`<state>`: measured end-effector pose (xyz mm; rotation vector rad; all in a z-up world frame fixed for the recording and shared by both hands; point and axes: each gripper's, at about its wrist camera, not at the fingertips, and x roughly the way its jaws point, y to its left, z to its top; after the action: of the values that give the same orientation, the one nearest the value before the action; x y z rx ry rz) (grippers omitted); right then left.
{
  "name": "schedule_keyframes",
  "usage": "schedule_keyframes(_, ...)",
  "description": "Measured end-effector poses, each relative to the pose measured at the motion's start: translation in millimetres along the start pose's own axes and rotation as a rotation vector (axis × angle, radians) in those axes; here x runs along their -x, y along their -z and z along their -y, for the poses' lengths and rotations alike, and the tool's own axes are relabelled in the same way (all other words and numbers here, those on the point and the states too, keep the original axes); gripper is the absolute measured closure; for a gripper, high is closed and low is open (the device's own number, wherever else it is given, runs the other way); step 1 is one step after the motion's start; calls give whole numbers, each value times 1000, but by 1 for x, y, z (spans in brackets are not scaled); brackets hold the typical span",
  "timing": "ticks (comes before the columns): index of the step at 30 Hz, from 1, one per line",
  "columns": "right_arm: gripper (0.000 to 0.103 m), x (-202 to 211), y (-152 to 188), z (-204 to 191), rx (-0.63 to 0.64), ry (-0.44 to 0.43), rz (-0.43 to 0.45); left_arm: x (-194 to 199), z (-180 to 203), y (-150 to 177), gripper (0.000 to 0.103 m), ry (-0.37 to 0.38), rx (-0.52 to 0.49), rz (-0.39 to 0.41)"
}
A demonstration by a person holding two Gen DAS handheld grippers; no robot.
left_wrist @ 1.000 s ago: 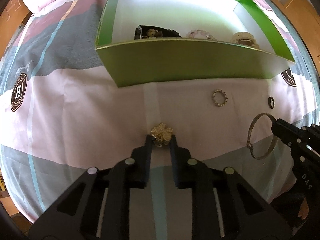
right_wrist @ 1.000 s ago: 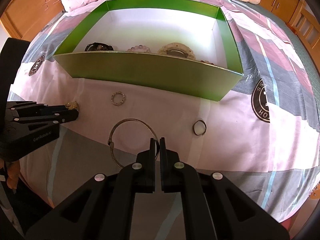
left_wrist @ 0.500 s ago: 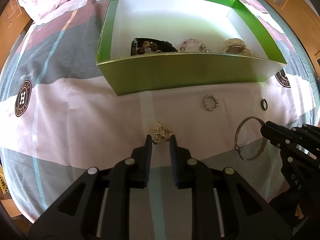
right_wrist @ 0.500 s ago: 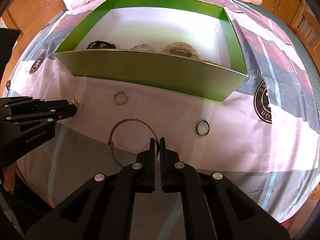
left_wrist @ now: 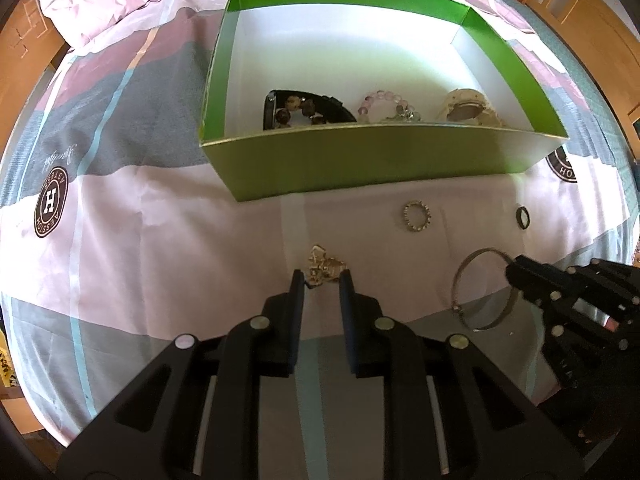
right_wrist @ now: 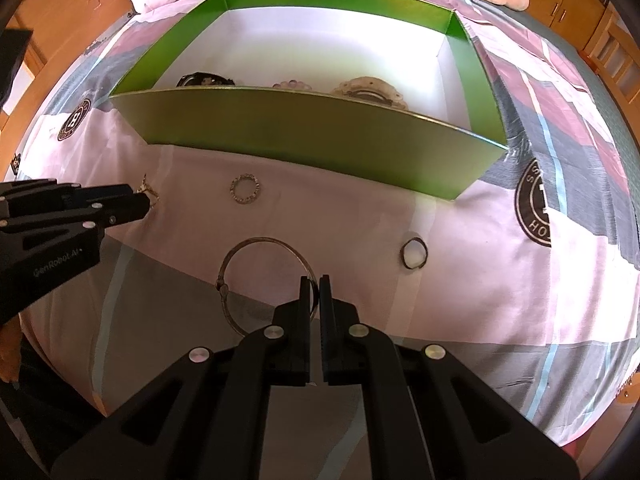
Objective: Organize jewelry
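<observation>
My left gripper (left_wrist: 322,279) is shut on a small gold ornament (left_wrist: 323,267) and holds it just above the bedspread, in front of the green box (left_wrist: 380,160). In the right wrist view that gripper (right_wrist: 145,205) comes in from the left with the gold ornament (right_wrist: 145,191) at its tips. My right gripper (right_wrist: 315,285) is shut on the near rim of a thin silver bangle (right_wrist: 260,242), which lies on the bedspread. The left wrist view shows the right gripper (left_wrist: 514,274) at the edge of the bangle (left_wrist: 457,282).
A beaded ring (left_wrist: 417,216) and a black ring (left_wrist: 523,218) lie on the bedspread before the box. In the box are a black bracelet with brown beads (left_wrist: 296,110), a pink bead bracelet (left_wrist: 384,104) and a cream piece (left_wrist: 466,110). A rumpled quilt (left_wrist: 104,0) lies far left.
My left gripper has risen with the gold ornament, so more of the box's inside shows. The right gripper and the bangle have stayed where they were.
</observation>
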<state>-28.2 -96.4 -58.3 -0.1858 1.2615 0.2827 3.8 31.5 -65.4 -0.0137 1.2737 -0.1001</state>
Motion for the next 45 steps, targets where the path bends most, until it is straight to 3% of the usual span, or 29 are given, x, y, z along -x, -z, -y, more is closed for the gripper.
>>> schedule_keyframes(12,100,15,-12,-2,-10,-34,75,40,9,-5,85,-33,-26,168)
schedule_keyframes(19,100,38,-25,14,-68,-63,203,70,2,-17,85,-21,-4,271)
schedule_keyframes(27,100,67,-39,33,-141,-93,328,84,-41,-34,85,-10,125,307)
schedule_keyframes(32,100,69,-65,40,-169,-93,376,95,-48,-42,85,5,193,398)
schedule_keyframes(37,100,59,-93,54,-197,-124,402,80,-33,-63,85,-17,138,433)
schedule_keyframes(41,100,39,-97,66,-245,-82,365,44,-17,-77,86,-44,91,364)
schedule_keyframes(45,100,32,-94,69,-245,-35,348,28,3,-88,85,-38,35,368)
